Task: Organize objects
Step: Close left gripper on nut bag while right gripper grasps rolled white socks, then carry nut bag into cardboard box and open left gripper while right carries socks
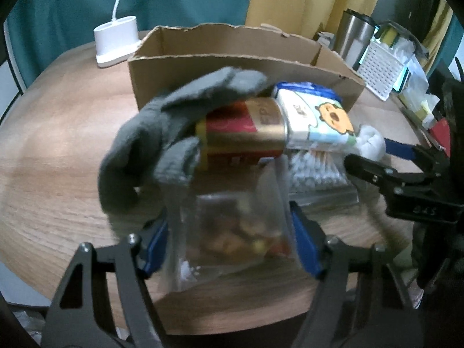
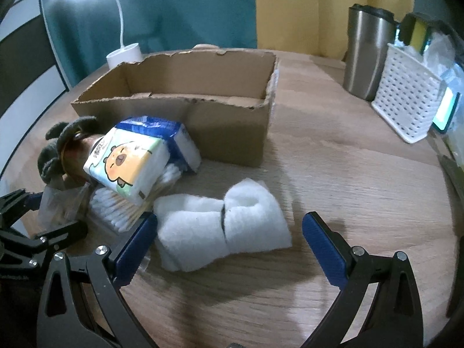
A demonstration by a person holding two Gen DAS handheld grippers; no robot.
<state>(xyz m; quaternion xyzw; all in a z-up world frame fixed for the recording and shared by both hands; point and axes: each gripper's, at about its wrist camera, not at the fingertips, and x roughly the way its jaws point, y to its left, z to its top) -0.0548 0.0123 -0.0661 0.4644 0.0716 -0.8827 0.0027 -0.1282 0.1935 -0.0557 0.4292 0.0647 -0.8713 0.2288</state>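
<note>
An open cardboard box stands on the round wooden table; it also shows in the left wrist view. In front of it lies a pile: a grey glove, a red and gold box, a tissue pack with a cartoon bear, a blue tissue pack, a bag of cotton swabs and a rolled white towel. My left gripper is shut on a clear plastic bag of snacks. My right gripper is open, its fingers either side of the white towel.
A white lamp base stands behind the box at the left. A steel tumbler and a white perforated basket with items stand at the back right. Bare wood lies right of the towel.
</note>
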